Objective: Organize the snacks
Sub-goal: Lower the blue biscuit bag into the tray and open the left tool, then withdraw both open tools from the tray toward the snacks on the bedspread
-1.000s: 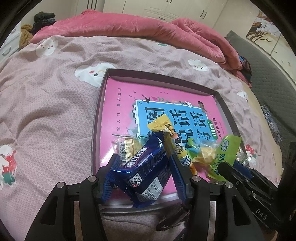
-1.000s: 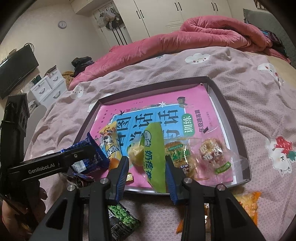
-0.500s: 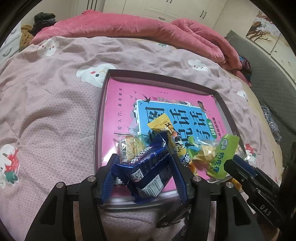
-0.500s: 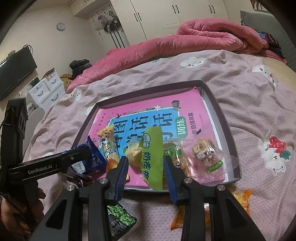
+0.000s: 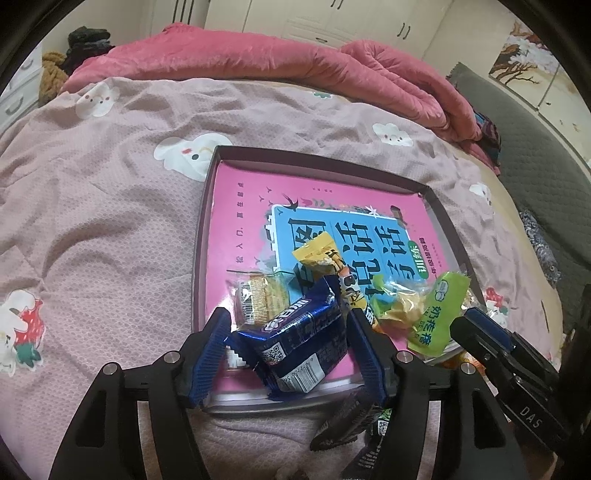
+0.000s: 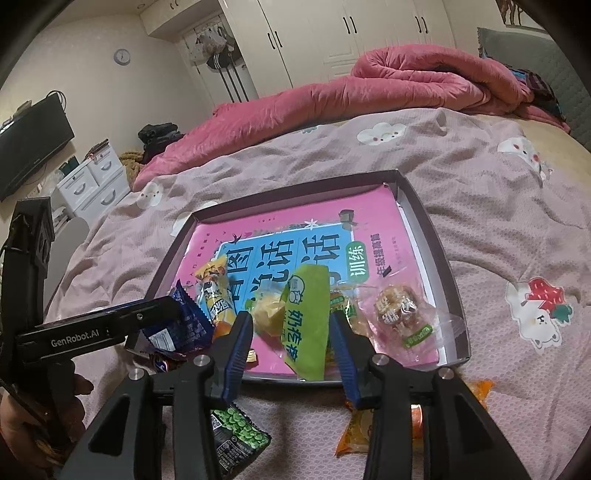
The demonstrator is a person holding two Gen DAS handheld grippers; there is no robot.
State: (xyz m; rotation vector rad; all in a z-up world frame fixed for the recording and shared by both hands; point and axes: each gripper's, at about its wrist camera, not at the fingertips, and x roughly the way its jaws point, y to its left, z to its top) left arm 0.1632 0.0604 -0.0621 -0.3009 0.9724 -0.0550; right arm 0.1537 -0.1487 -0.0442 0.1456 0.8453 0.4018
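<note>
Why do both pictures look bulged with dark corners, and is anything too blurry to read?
Left wrist view: fisheye lens bows the tray rim, corners dark; blue snack packet sharp. Right wrist view: same bulge bends the wardrobe doors; green packet print legible, dim indoor light, no strong glare.

We are in a home bedroom. A bed under a pink cartoon-print sheet (image 6: 480, 229), a rumpled rose-pink duvet (image 6: 388, 85) at its far side. White built-in wardrobes (image 6: 351, 33), wall clock (image 6: 122, 56), a wall-mounted television (image 6: 29, 144), and white drawer units (image 6: 92, 181) line the walls.
</note>
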